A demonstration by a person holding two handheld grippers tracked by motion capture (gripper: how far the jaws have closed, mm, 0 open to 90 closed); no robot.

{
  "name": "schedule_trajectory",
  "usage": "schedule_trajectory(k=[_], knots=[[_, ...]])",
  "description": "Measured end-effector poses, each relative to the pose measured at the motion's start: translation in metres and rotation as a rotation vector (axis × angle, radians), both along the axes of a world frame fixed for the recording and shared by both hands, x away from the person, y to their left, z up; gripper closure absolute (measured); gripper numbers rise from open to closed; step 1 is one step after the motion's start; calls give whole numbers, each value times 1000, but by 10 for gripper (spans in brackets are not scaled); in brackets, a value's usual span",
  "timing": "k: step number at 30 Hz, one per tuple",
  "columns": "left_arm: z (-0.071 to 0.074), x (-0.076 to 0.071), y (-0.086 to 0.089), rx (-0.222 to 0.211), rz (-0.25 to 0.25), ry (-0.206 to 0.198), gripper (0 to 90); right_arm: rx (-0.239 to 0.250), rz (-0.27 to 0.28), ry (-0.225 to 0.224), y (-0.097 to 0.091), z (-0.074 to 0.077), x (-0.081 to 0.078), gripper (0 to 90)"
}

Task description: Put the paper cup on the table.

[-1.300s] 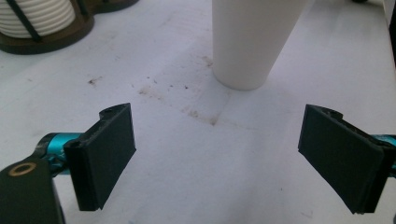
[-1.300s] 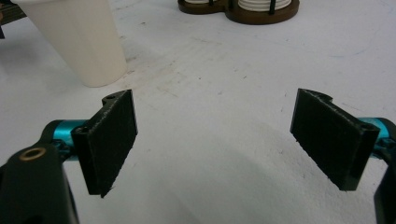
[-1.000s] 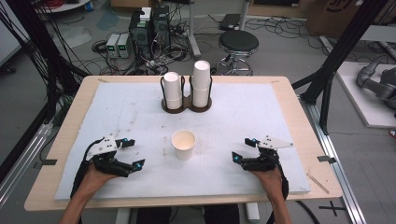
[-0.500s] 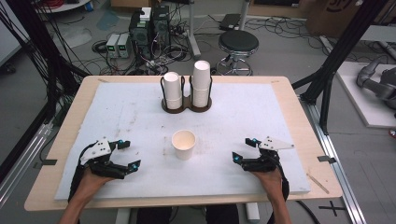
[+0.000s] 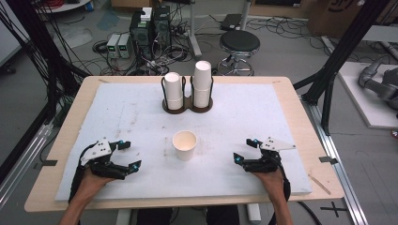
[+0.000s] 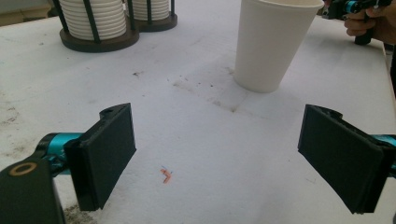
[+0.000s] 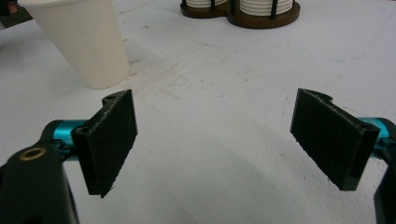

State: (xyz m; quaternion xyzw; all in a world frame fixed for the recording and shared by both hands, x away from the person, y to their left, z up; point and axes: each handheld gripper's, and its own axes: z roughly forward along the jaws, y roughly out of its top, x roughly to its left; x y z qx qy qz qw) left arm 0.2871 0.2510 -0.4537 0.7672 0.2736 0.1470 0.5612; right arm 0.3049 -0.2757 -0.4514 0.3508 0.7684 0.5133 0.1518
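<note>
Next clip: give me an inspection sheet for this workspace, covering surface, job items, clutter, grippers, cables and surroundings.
Surface: white mat on a wooden table, scuffed and stained near the middle.
Job's things: one paper cup upright and apart from both grippers; dark two-slot holder at the far side with two cup stacks.
Clutter: small orange fleck on the mat; nothing else seen.
Grippers: left gripper and right gripper open, holding nothing, low over the near edge.
Cables: tangled leads on the floor beyond the table.
Surroundings: black stool, electronics boxes, black frame struts.
</note>
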Motion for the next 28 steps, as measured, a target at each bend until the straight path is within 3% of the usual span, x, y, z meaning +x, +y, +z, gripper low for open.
schedule_trajectory(k=[28], knots=[[0, 0, 2, -12, -3, 4, 115, 1, 3, -8, 0, 0, -1, 153]])
